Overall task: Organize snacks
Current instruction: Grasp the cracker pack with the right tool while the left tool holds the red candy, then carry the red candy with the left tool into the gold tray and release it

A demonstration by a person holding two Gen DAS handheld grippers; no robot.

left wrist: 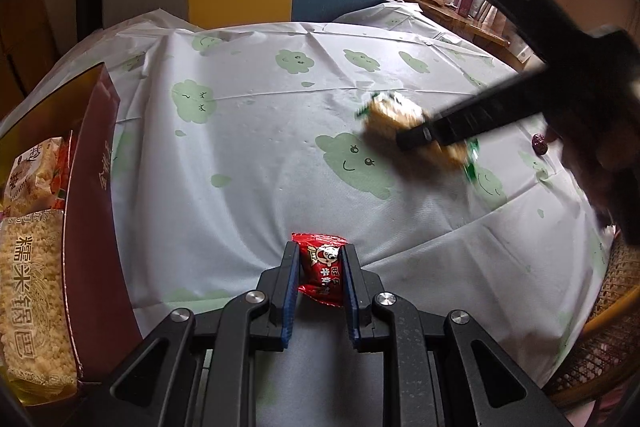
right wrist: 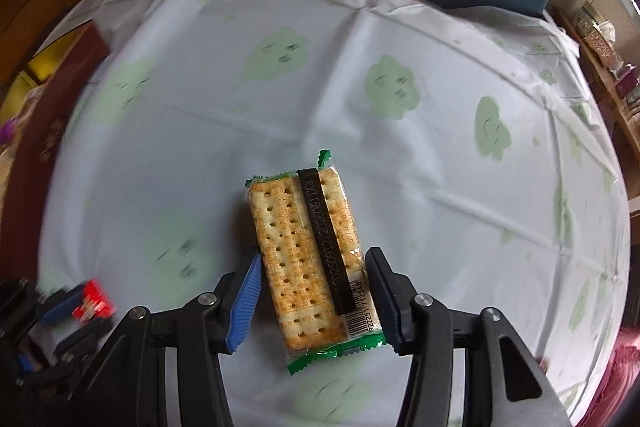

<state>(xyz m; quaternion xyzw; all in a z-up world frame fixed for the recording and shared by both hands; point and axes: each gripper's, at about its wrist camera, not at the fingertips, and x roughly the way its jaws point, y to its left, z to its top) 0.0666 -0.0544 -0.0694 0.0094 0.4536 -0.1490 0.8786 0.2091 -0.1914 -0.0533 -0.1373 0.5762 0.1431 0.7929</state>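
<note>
My left tongs (left wrist: 320, 267) pinched the candy (left wrist: 323, 273); right tongs (right wrist: 312, 301) clamped the crackers (right wrist: 310, 259). Next: the box (left wrist: 94, 211) at nine o'clock.

On the tablecloth (left wrist: 256, 155), the box (left wrist: 94, 211) sits left, the cracker pack (right wrist: 310, 259) right, with the candy (left wrist: 322, 273) between.

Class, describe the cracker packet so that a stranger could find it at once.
Start at the table's cloud-print cloth. Between the right gripper fingers lies the cracker packet. It is clear with green crimped ends, showing pale dotted crackers and a black date strip, unlike the small red candy.
</note>
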